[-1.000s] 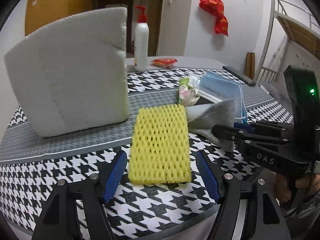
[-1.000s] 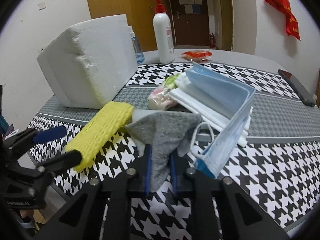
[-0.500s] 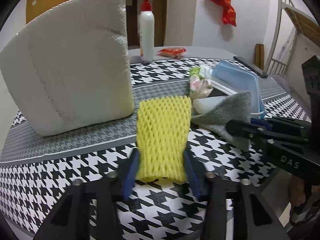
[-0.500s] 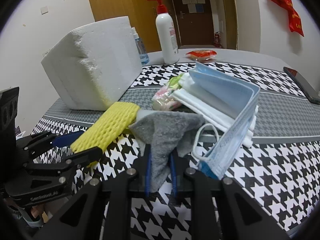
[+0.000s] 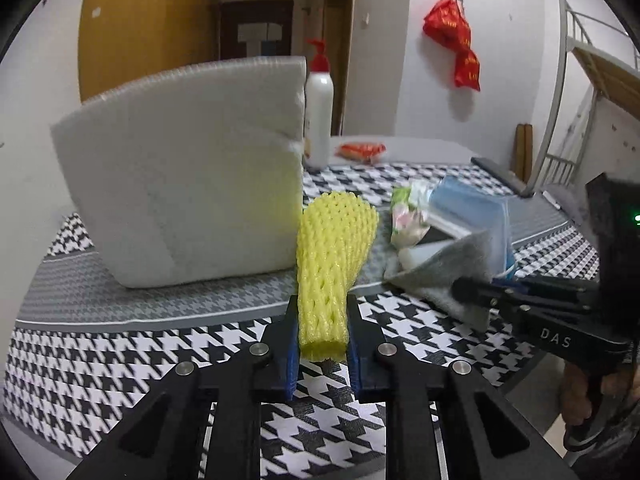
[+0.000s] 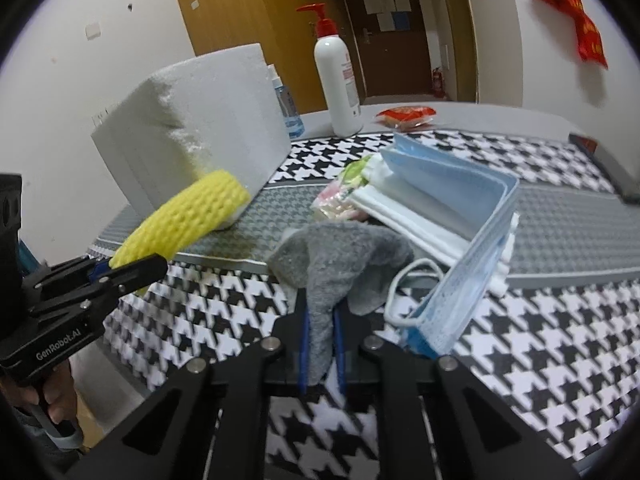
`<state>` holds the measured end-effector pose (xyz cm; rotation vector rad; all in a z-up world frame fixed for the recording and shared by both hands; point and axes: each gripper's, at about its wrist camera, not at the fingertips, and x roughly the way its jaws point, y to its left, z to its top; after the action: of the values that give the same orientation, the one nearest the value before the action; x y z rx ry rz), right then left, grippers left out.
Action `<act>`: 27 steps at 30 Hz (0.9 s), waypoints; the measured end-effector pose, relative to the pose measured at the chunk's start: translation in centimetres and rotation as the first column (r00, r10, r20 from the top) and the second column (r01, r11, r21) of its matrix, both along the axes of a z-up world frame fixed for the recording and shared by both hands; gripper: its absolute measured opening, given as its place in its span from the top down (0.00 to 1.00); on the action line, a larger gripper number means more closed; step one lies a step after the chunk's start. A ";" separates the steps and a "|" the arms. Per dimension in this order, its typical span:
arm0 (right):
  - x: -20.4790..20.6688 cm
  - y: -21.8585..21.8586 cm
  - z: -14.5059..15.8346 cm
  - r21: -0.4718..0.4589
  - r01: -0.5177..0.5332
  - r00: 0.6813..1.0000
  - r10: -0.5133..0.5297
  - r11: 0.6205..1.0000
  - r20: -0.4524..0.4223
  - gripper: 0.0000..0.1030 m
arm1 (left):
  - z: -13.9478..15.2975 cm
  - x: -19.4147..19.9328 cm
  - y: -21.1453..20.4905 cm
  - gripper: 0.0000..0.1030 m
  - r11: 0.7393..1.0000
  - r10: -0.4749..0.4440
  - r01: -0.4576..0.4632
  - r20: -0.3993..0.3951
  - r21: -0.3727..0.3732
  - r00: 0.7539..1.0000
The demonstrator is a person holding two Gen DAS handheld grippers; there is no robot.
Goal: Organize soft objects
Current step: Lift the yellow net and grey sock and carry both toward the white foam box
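My left gripper (image 5: 322, 328) is shut on the near end of a yellow foam net sleeve (image 5: 332, 256) and holds it lifted off the houndstooth table; the sleeve also shows in the right wrist view (image 6: 188, 218), tilted up toward the white foam block (image 6: 192, 128). My right gripper (image 6: 320, 336) is shut on a grey fuzzy cloth (image 6: 340, 256), raised a little above the table; the cloth also shows in the left wrist view (image 5: 452, 268). A stack of blue face masks (image 6: 452, 208) lies just right of the cloth.
The big white foam block (image 5: 188, 196) stands at the left. A white pump bottle (image 6: 336, 80), a blue bottle (image 6: 286, 108) and a red packet (image 6: 406, 114) sit at the back. A floral packet (image 5: 408, 216) lies by the masks. A dark flat device (image 6: 600, 160) lies far right.
My left gripper closed on the yellow sleeve and lifted it off the table. My right gripper kept its hold on the grey cloth and raised it slightly.
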<state>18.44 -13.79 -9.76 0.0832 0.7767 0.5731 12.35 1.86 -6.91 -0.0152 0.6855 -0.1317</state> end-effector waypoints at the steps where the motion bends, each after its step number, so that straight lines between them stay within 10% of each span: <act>1: -0.2 0.1 0.2 0.008 -0.006 1.000 0.006 1.000 0.004 0.88 | 0.3 -0.3 0.0 0.80 1.000 0.000 0.000 0.009 0.002 1.000; 27: -4.9 -3.7 7.7 0.184 -0.055 0.994 0.037 0.981 0.102 0.89 | 3.3 -5.1 0.9 0.80 0.999 0.012 -0.007 0.119 -0.046 0.993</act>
<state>13.49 -17.53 -2.02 0.2085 0.6294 0.6881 7.21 2.73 -3.64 -0.0542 0.5625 -0.1380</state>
